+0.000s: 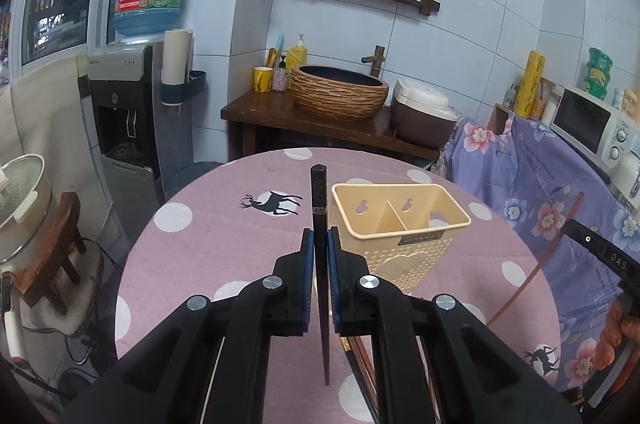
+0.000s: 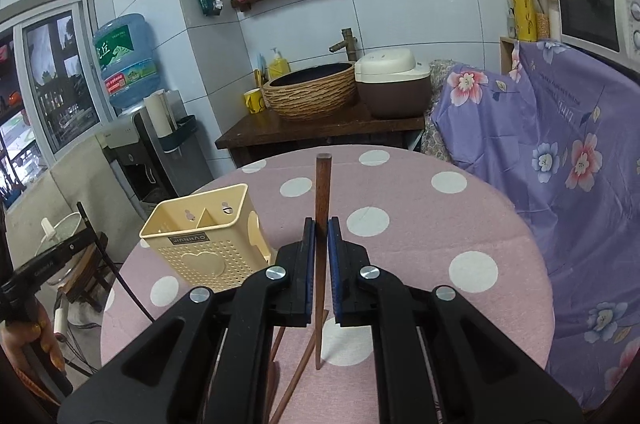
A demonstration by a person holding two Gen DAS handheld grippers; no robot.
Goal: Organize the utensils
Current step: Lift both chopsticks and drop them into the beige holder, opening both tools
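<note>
My left gripper (image 1: pixel 320 238) is shut on a black chopstick (image 1: pixel 319 200), held upright above the pink dotted table (image 1: pixel 208 240), just left of a cream two-compartment utensil holder (image 1: pixel 400 224). My right gripper (image 2: pixel 321 228) is shut on a brown wooden chopstick (image 2: pixel 322 184), also upright, to the right of the same holder (image 2: pixel 208 236). More brown chopsticks (image 2: pixel 298 370) lie on the table under the right gripper. A dark chopstick (image 1: pixel 360 376) lies under the left gripper. The left gripper also shows at the left edge of the right wrist view, with its black chopstick (image 2: pixel 116 264).
A wooden counter (image 1: pixel 272 112) with a woven basin (image 1: pixel 338 90) and a rice cooker (image 1: pixel 424 112) stands behind the table. A water dispenser (image 1: pixel 128 128) is at the left, a pot on a stool (image 1: pixel 24 208) beside it. Purple floral cloth (image 2: pixel 560 152) and a microwave (image 1: pixel 592 124) are at the right.
</note>
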